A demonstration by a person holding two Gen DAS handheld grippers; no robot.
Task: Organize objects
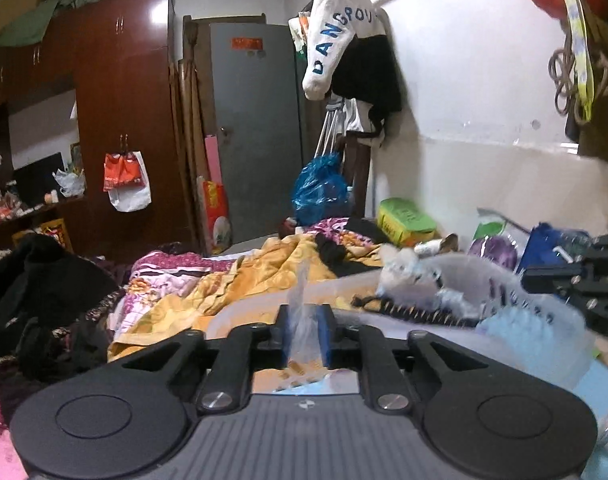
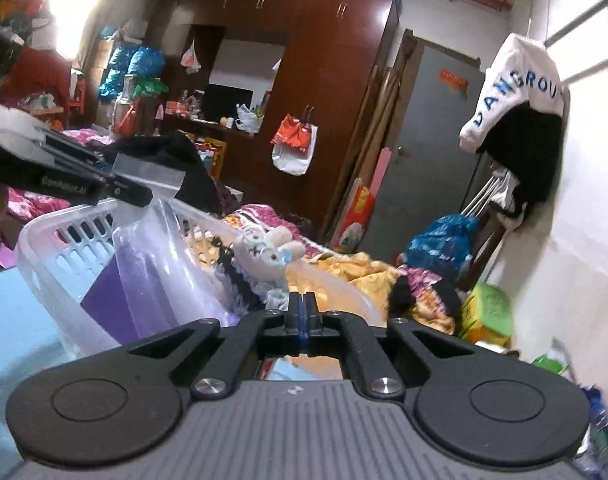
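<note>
Left gripper: jaws a little apart, top strip of a clear plastic bag between the pads, contact unclear through blur. Bag hanging down into a white slatted basket, something purple inside the bag. Right gripper: jaws fully together, nothing held, just at the basket's near rim. Grey plush toy and black comb lying in the basket too. Basket resting at the bed's edge beside an orange quilt.
</note>
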